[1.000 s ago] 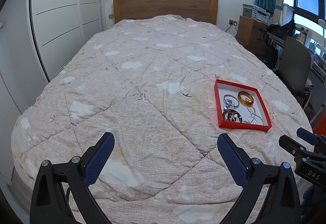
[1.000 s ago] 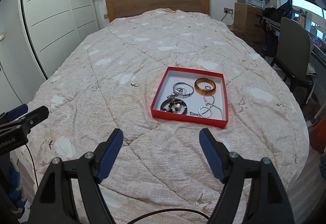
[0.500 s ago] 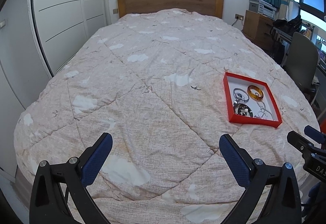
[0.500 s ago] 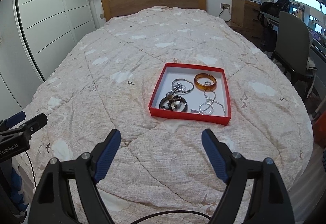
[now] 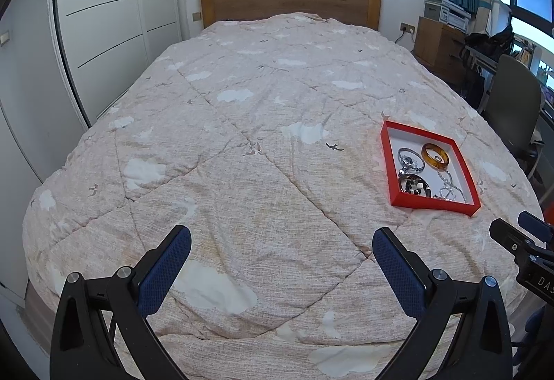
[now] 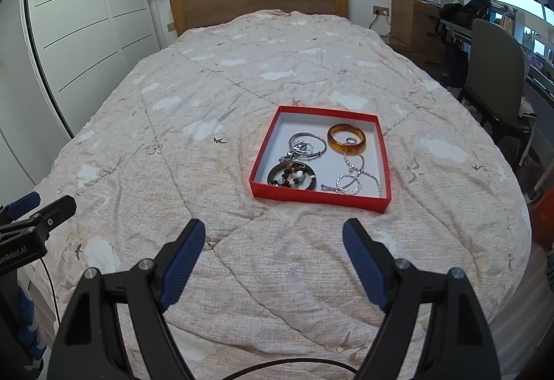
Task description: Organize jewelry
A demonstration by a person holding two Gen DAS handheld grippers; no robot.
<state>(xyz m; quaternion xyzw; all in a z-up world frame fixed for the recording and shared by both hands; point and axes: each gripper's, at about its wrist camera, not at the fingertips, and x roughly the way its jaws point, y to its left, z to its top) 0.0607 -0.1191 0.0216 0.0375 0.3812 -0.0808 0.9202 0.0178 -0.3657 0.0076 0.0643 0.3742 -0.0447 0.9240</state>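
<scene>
**Both grippers held wide above the quilt, red tray ahead**

While we hold our left gripper [image 5: 282, 250] over the near end of the bed, its blue-padded jaws stand spread wide with nothing between them, only the beige quilt [image 5: 242, 144] below. Our right gripper [image 6: 273, 241] hovers likewise, jaws spread apart and empty, pointing toward the red tray [image 6: 313, 198], which lies flat on the quilt just beyond its fingertips. From the left wrist view the same tray [image 5: 387, 169] sits well off to the right of the left gripper, and we see the tip of our right gripper at that frame's right edge.

Inside the tray we count an amber bangle [image 6: 346, 139] at the far right with a small ring [image 6: 350, 140] inside its loop, a silver bangle [image 6: 307, 144] to its left, a dark beaded bracelet [image 6: 292, 176] in the near left corner, and a silver chain [image 6: 351, 179] coiled along the near right side. All pieces rest within the tray's walls; neither gripper touches the tray or any jewelry
</scene>
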